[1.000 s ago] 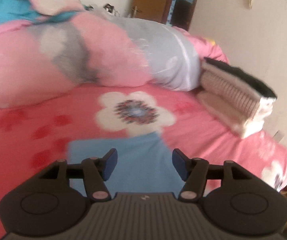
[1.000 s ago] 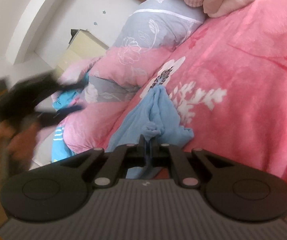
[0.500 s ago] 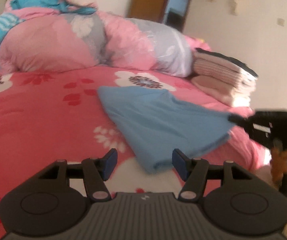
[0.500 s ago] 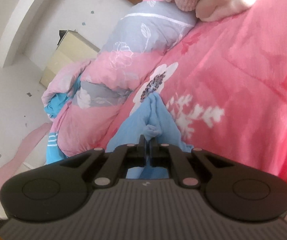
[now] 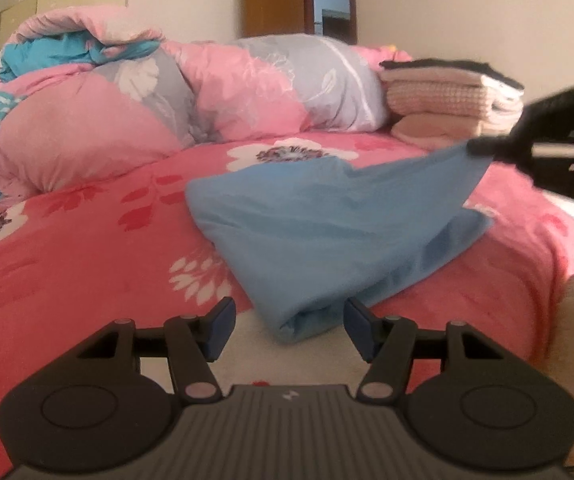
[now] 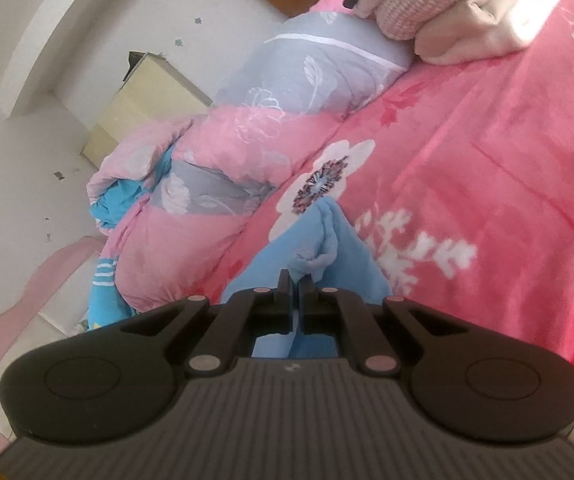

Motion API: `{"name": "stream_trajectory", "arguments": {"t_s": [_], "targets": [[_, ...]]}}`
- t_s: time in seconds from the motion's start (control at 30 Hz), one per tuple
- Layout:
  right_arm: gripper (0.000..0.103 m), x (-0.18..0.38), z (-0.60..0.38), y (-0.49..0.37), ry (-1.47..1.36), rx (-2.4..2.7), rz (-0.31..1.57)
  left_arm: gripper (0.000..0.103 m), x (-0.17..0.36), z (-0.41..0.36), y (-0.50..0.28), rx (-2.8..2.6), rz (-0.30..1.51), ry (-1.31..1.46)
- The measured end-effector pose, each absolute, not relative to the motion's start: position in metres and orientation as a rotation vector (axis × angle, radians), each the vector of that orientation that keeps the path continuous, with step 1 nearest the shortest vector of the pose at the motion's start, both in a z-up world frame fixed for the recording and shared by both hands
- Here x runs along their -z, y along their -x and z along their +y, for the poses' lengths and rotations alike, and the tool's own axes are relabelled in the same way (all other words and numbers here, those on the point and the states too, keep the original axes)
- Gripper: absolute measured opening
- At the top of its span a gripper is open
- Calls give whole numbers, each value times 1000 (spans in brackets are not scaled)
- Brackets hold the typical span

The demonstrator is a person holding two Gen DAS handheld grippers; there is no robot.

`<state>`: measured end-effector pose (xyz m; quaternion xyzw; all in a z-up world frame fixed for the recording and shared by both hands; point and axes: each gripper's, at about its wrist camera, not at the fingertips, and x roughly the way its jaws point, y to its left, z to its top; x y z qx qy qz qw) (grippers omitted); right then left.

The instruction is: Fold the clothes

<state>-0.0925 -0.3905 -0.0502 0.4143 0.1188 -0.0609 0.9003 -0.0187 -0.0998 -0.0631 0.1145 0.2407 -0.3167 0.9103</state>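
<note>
Two claws are at work here. The right gripper (image 6: 295, 300) is squeezed tight on one corner of the blue garment (image 5: 327, 220) and holds that corner up off the bed, so the cloth stretches from the claw down to the pink flowered bedspread (image 5: 87, 248). In the right wrist view the pinched cloth bunches up just past the fingertips, toward 12 o'clock. The left gripper (image 5: 287, 320) has its blue pads wide apart with nothing between them. The near bottom corner of the blue garment lies right in front of it at 12 o'clock, very close to the gap, but not yet inside it. From that corner the cloth runs long toward 2 o'clock, up to the right gripper (image 5: 483, 148), which shows there as a dark blurry shape. So the left claw is the nearer one to the loose low corner, and I think its job is to slide forward and pinch it. Farther back, at 1 o'clock, a stack of folded clothes (image 5: 451, 92) sits near the rolled pink and grey quilt (image 5: 167, 92). At the right edge, at 3 o'clock, something cream and fuzzy shows; I cannot tell what it is.
</note>
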Motion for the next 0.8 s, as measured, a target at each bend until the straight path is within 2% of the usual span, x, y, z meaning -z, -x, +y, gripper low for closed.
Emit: {"name": "stream_trajectory", "arguments": {"t_s": [0.53,0.8], "targets": [[1,30,-396,76,-840,84,203,60,61,-123,-3,564,514,-197],[1,31,-401,80,-842,94,193,60,62,-96,-1,456,543,-180]]}}
